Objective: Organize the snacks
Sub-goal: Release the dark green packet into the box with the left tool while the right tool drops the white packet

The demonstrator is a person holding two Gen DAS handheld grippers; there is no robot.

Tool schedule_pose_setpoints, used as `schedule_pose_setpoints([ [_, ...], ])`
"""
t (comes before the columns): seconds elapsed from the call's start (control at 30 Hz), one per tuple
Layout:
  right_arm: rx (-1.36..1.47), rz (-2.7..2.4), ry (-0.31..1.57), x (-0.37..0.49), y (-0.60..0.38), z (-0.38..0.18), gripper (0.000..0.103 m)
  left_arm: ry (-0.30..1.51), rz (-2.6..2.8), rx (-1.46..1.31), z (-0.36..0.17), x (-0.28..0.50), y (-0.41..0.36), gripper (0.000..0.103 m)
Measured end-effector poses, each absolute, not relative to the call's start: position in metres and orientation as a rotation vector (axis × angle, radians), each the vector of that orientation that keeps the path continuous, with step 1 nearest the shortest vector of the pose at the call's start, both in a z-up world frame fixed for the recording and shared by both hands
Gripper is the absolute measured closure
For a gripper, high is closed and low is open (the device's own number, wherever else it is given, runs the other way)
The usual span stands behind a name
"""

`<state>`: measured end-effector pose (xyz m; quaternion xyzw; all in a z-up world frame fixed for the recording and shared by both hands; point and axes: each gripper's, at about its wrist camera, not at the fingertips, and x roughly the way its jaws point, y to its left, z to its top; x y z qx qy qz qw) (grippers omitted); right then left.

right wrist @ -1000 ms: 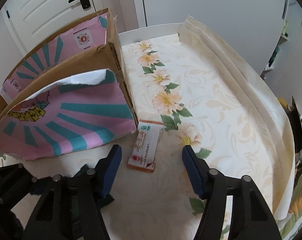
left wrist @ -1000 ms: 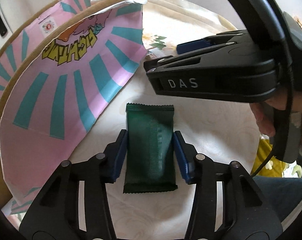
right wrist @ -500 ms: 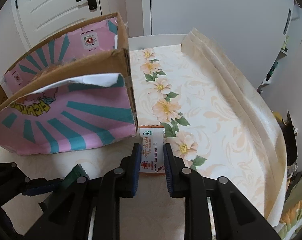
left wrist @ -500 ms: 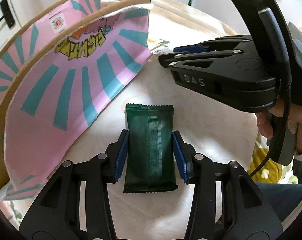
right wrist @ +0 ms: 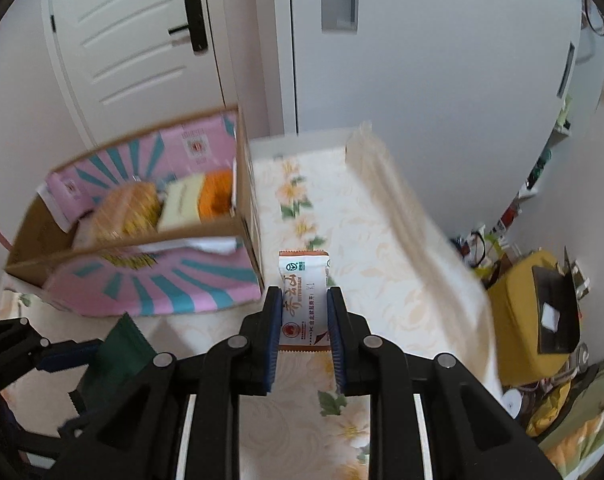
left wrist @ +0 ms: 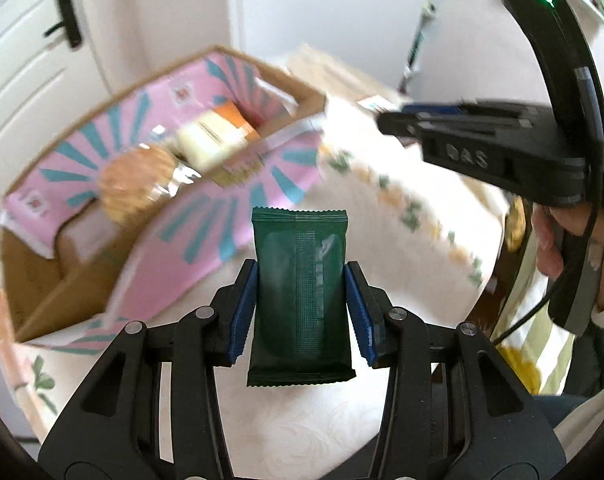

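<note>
Snacks in grip: we count two wrapped bars, one per claw, both lifted off the flowered tablecloth [right wrist: 385, 240].
Left gripper [left wrist: 300, 312]: its blue pads press the sides of a dark green snack bar [left wrist: 300, 296], jaws only partly open around it.
Right gripper [right wrist: 303, 330]: jaws drawn in tight on a white and orange snack packet [right wrist: 303, 304], held upright between the pads.
Cardboard box [right wrist: 244, 184]: stands on the table to the left of both claws, lined with pink and teal paper; motion blur smears it in both views.
Box contents: we make out perhaps three items, a round golden pastry in clear wrap [left wrist: 136, 180], a pale block [left wrist: 206, 142] and something orange [right wrist: 218, 194]; the blur hides any labels.
Left view only: the right gripper [left wrist: 385, 122] from the side, with the person's hand [left wrist: 549, 240] on its handle.
Right view only: the green bar edge-on at lower left [right wrist: 120, 344], and a yellow bag [right wrist: 525, 320] beyond the table's edge.
Cut off: the left gripper's far pad is hidden in the right view.
</note>
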<state>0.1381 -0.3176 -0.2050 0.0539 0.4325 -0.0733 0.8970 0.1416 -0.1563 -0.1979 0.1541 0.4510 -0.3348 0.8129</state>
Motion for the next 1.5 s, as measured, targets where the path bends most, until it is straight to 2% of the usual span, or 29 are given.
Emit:
schedule_pose_setpoints([
  [0.1,0.1,-0.121,0.859,0.139,-0.321,-0.183,0.082,0.916,-0.64,0.267,-0.164,0.147,-0.145,0.063],
  [0.4,0.074,0.018,0.816,0.171,-0.31,-0.145,0.082,0.867,-0.436,0.137,-0.125,0.209,-0.111,0.063],
  [0.9,0.026,0.173,0.826,0.23,-0.268,-0.143,0.082,1.007,-0.192,-0.03,-0.165,0.288,-0.053,0.062],
  [0.93,0.025,0.179,0.833,0.234,-0.266,-0.145,0.082,1.02,-0.185,-0.034,-0.168,0.291,-0.051,0.057],
  [0.97,0.026,0.182,0.837,0.236,-0.264,-0.146,0.082,1.038,-0.174,-0.035,-0.173,0.295,-0.049,0.037],
  [1.0,0.027,0.185,0.84,0.237,-0.263,-0.148,0.082,1.046,-0.163,-0.034,-0.176,0.297,-0.048,0.009],
  [1.03,0.028,0.188,0.843,0.239,-0.262,-0.15,0.082,1.043,-0.162,-0.036,-0.177,0.298,-0.047,0.0],
  [1.5,0.043,0.308,0.911,0.265,-0.239,-0.155,0.082,0.996,-0.146,-0.039,-0.16,0.271,-0.028,0.0],
])
